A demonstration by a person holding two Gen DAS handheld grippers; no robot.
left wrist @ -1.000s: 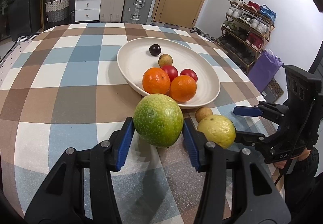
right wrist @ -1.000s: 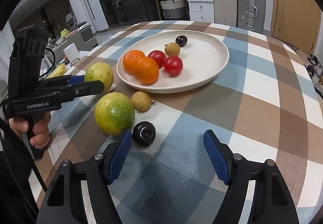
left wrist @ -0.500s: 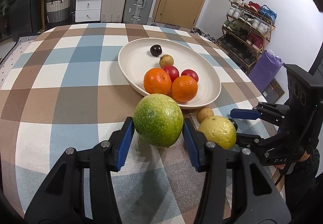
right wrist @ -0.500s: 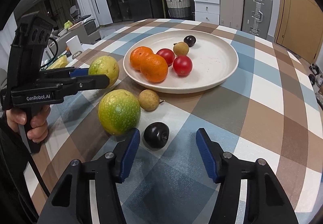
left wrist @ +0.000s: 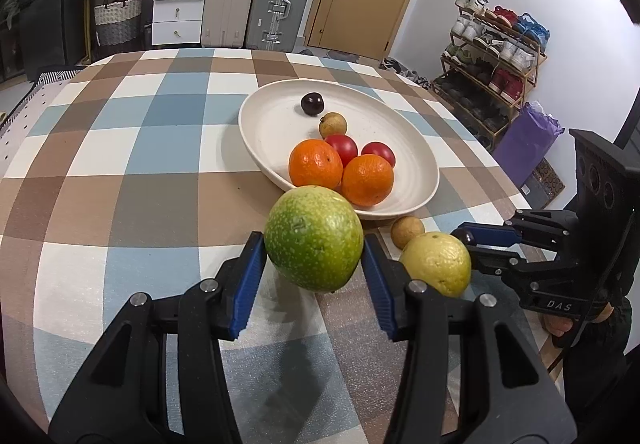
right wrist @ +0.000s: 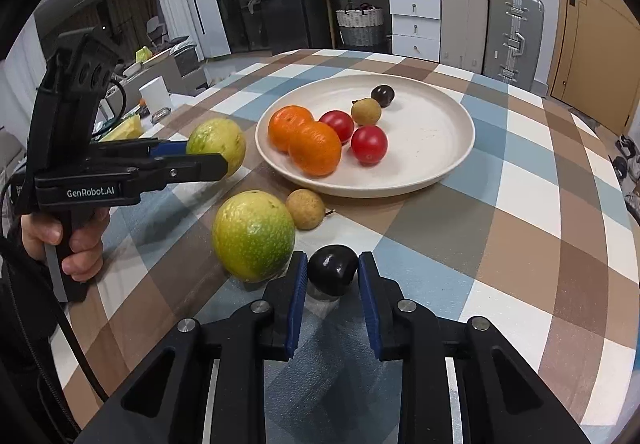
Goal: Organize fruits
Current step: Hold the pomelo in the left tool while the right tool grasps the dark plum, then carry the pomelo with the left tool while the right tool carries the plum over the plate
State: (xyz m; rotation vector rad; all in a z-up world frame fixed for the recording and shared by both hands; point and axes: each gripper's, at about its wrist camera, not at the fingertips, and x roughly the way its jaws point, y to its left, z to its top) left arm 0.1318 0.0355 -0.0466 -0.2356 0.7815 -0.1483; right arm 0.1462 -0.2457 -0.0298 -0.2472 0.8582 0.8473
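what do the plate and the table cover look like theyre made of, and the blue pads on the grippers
Plate: matte cream, faint concentric ridges, so likely ceramic, maybe melamine. Table cover: checked cloth with a fine speckled weave, looks like woven fabric. Blue pads on the right gripper: ridged, dull, probably rubber or soft plastic.

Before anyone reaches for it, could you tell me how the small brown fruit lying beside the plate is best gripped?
Grip the small brown fruit across its round middle, coming from above. The plate rim is behind it and the yellow-green fruit crowds its left, so set the fingers where gaps remain, avoiding the thin stem on its right.
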